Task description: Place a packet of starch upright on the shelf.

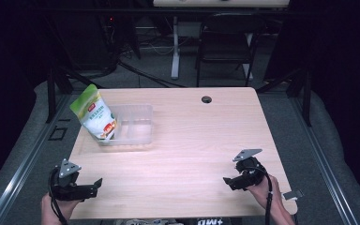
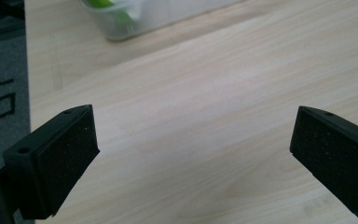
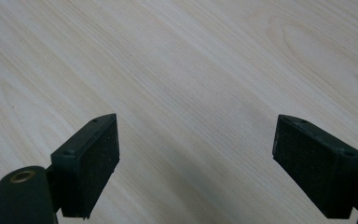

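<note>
A green and white snack bag [image 1: 94, 114] stands tilted in the left end of a clear plastic tray [image 1: 138, 127] on the left part of the wooden table [image 1: 192, 140]. My left gripper [image 1: 96, 185] rests at the table's front left corner, open, with nothing between its jaws. In the left gripper view the tray's corner [image 2: 121, 21] lies far ahead of the gripper [image 2: 193, 149]. My right gripper [image 1: 228, 180] sits near the front right edge, open and empty. Bare wood lies under the right gripper [image 3: 196, 154].
A round cable hole [image 1: 206, 99] sits near the table's far edge. A black folding chair [image 1: 225, 42] and a white desk leg [image 1: 175, 47] stand beyond the table. A grey floor strip [image 2: 0, 74] runs along the table's left side.
</note>
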